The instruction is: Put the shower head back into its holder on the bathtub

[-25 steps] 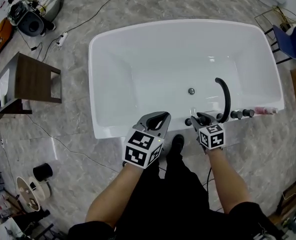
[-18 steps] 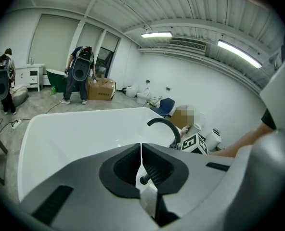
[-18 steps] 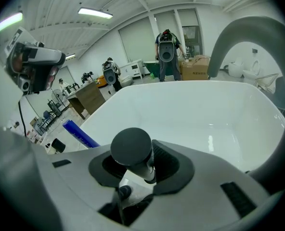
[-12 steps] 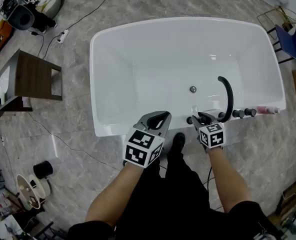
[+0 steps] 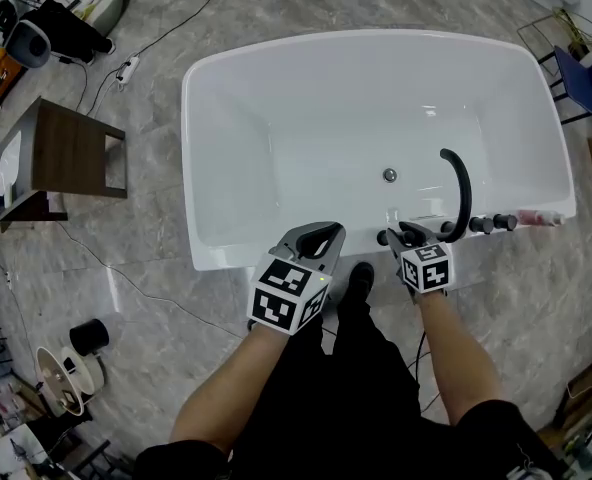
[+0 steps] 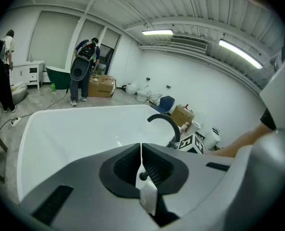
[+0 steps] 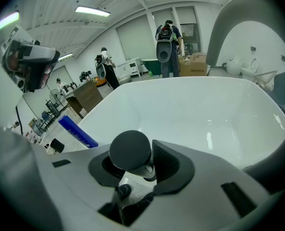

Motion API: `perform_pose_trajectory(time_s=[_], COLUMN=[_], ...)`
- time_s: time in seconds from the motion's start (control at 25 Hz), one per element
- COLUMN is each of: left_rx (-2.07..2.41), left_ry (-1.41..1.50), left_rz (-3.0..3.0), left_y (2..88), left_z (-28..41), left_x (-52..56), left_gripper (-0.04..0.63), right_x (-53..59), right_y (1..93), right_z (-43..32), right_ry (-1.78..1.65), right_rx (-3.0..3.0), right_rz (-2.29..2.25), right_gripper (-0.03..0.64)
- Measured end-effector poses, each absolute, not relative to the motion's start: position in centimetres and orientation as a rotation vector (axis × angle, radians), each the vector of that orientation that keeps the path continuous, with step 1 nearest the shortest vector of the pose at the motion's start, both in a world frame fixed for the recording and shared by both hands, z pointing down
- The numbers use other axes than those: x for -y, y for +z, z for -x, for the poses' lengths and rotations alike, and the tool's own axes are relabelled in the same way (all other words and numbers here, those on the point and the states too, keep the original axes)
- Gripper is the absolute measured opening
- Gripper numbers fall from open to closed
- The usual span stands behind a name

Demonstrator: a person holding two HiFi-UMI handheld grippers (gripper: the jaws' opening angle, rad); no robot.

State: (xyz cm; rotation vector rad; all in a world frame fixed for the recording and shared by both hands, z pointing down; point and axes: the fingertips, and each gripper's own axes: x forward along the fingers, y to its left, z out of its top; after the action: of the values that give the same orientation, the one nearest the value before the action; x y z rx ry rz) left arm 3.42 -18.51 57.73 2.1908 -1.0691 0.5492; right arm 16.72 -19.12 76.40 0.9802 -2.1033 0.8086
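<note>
Evidently the right gripper (image 5: 401,236), lower centre-right of the head view, held its half-closed jaws on the round dark shower head (image 7: 130,150) at the bathtub (image 5: 191,148) near rim, the left gripper (image 5: 314,238) shut and empty alongside; letting go before it seated could drop it into the tub.

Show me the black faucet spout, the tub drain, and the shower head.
black faucet spout (image 5: 465,194), head view, middle of its curved arch.
tub drain (image 5: 389,175), head view, centre of the round metal fitting.
shower head (image 7: 129,150), right gripper view, its round dark end.
</note>
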Motion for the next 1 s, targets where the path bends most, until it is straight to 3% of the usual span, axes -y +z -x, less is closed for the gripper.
perform_pose_trajectory(time_s=[0.6,1.0], left_rx=[1.065,1.037], left_ry=[0.525,0.467], left_rz=[-2.223,-2.311], left_y=[56.2,53.6], left_z=[-2.9,-3.0], left_x=[19.2,20.0], left_gripper=[0.023,0.023], right_x=[19.6,19.3], right_y=[72.9,68.1], right_z=[-15.0,-16.6], right_ry=[0.854,0.834], right_rx=[2.157,2.181], right_rz=[-0.971,-1.086], right_gripper=[0.236,0.217])
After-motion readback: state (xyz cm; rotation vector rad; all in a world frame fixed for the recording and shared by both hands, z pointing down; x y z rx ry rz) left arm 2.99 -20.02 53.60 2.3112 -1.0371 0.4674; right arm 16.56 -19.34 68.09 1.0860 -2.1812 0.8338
